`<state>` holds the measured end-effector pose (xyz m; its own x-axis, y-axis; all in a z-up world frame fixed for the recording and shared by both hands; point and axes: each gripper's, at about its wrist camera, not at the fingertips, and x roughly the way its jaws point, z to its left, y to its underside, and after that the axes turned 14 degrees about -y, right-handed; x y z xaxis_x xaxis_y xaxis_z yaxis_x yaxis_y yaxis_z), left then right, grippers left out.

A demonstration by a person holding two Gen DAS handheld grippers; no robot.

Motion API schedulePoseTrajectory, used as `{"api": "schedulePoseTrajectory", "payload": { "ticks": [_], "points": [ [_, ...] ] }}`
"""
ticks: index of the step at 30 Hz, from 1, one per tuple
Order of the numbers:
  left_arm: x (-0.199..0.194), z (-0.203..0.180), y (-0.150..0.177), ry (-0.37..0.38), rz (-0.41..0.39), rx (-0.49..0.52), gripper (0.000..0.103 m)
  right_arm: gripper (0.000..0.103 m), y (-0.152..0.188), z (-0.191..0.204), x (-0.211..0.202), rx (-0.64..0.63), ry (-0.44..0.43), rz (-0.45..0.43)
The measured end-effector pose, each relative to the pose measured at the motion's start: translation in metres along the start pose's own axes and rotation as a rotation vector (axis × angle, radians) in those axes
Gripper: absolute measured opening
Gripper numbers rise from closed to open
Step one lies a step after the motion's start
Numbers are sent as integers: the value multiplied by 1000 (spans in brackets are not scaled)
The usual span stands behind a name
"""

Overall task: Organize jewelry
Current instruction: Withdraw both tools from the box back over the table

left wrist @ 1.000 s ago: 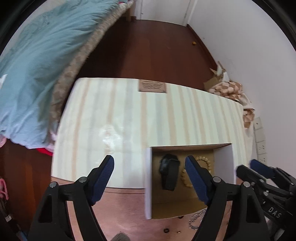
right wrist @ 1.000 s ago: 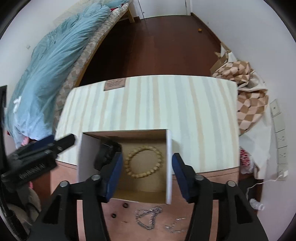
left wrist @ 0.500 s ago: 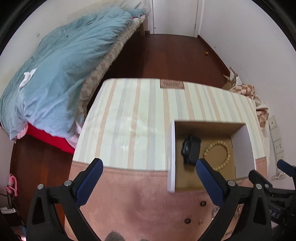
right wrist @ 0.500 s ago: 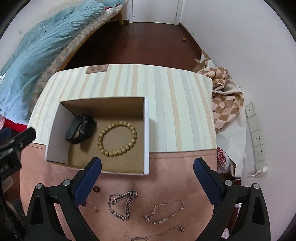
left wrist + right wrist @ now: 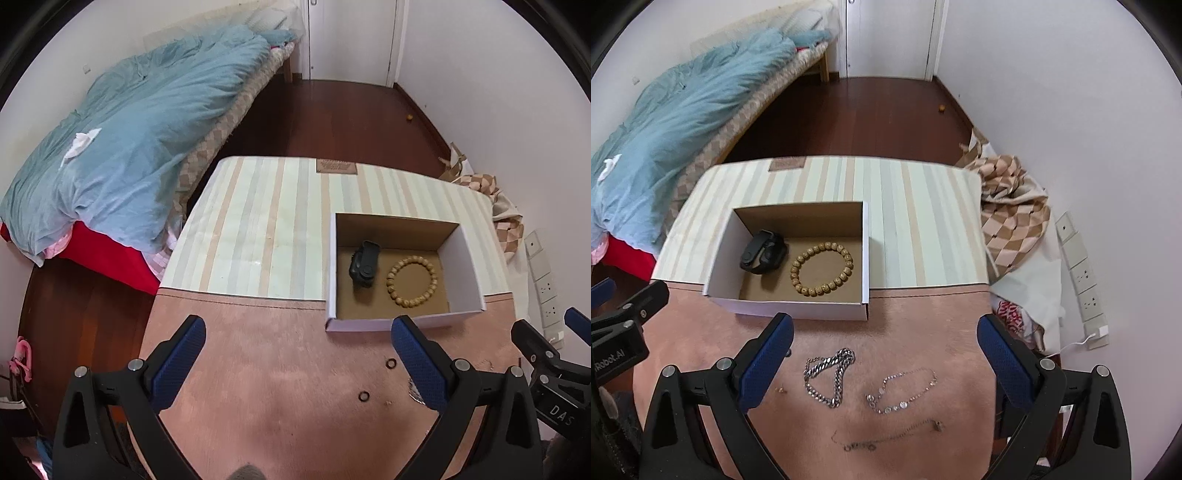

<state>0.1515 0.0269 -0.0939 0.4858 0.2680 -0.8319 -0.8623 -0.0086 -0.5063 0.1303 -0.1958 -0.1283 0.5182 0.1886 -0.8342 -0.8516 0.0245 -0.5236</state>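
Observation:
A white cardboard box (image 5: pixel 798 308) (image 5: pixel 465 258) stands on the table and holds a black watch (image 5: pixel 762 251) (image 5: pixel 364 264) and a wooden bead bracelet (image 5: pixel 822 267) (image 5: pixel 412 282). In front of it on the pink cloth lie a thick silver chain (image 5: pixel 829 371), a thin beaded chain (image 5: pixel 903 386) and a fine chain (image 5: pixel 886 435). Two small black rings (image 5: pixel 390 363) (image 5: pixel 364 396) lie left of them. My right gripper (image 5: pixel 884 354) is open and empty above the chains. My left gripper (image 5: pixel 297 350) is open and empty, near the rings.
The table carries a striped cloth (image 5: pixel 266 221) at the back and a pink cloth (image 5: pixel 923 321) at the front. A bed with a blue duvet (image 5: pixel 129 147) stands to the left. A checkered cloth (image 5: pixel 1012 206) and wall sockets (image 5: pixel 1082 273) are on the right.
Both grippers have pulled back and up from the box and opened wide. The chains and rings on the pink cloth have come into view.

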Motion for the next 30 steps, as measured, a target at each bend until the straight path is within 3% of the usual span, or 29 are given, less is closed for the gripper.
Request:
{"api": "schedulePoseTrajectory", "payload": {
  "ticks": [10, 21, 26, 30],
  "points": [
    [-60, 15, 17, 11, -89, -27, 103, 101, 12, 10, -72, -37, 10, -117],
    [-107, 24, 31, 27, -152, -42, 103, 101, 27, 12, -121, -36, -26, -184],
    [-108, 24, 35, 12, -135, -56, 103, 101, 38, 2, -121, 9, -75, -172],
    [-89, 14, 51, -13, -103, -37, 103, 101, 58, -26, -94, 111, -85, -89]
  ]
}}
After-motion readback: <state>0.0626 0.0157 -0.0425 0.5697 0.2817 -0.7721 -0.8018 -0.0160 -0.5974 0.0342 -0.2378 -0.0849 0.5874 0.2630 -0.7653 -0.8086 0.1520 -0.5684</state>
